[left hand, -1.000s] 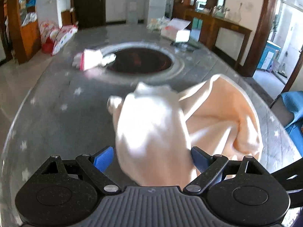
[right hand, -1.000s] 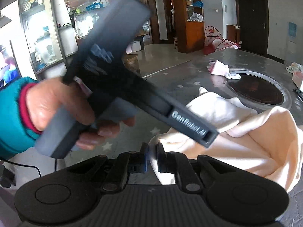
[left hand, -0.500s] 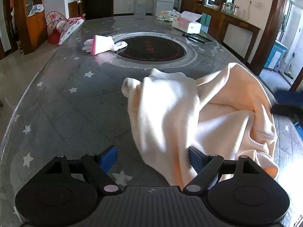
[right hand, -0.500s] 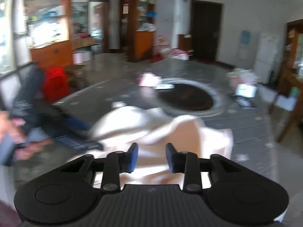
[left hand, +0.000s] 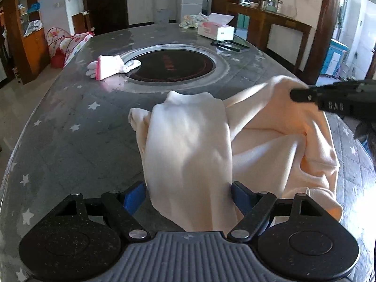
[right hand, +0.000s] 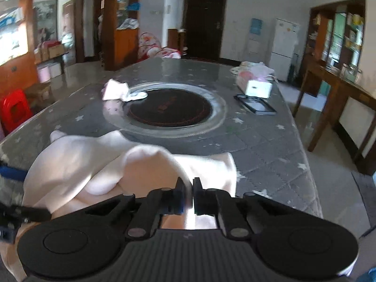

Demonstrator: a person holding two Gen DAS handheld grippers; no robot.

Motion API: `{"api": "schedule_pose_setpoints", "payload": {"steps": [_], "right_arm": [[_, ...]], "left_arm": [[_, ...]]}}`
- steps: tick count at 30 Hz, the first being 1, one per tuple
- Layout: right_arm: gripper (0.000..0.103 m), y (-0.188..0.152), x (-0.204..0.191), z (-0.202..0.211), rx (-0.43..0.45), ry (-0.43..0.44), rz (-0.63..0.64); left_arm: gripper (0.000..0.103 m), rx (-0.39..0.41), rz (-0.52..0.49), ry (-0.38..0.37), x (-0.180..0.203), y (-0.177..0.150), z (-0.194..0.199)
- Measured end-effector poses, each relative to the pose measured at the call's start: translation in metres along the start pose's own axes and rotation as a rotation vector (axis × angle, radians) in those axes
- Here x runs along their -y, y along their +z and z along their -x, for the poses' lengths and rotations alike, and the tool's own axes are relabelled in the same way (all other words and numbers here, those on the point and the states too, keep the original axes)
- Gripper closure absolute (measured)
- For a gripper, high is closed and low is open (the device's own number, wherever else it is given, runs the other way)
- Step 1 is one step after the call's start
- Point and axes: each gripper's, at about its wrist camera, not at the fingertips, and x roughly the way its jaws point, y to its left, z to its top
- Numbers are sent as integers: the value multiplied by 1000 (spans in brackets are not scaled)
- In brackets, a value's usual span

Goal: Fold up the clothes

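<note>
In the left wrist view, a small white glove with a pink cuff [left hand: 107,67] lies at upper left beside the round dark hotplate with a metal rim [left hand: 171,67] set in the grey star-printed table [left hand: 70,127]. Centre frame, the pale cream soft fabric garment [left hand: 188,155] lies rumpled, one limb of it running down between the blue pads of the left gripper [left hand: 188,193], whose jaws are closing but do not yet press it. At right, the right gripper [right hand: 188,193] has pinched shut on a raised fold. The cloth looks light, limp and non-slippery; it should drape from any hold, so edges or corners seem the best places to grip.
</note>
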Motion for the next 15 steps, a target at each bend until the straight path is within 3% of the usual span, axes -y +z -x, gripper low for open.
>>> {"api": "schedule_pose_setpoints", "payload": {"steps": [9, 11, 15], "right_arm": [[101, -11, 29, 57, 80, -156, -62], [101, -18, 37, 70, 83, -184, -91], [101, -49, 54, 92, 37, -235, -152]], "left_arm": [[46, 5, -36, 4, 4, -8, -1], [52, 6, -35, 2, 3, -10, -1], [53, 8, -21, -4, 1, -12, 3]]}}
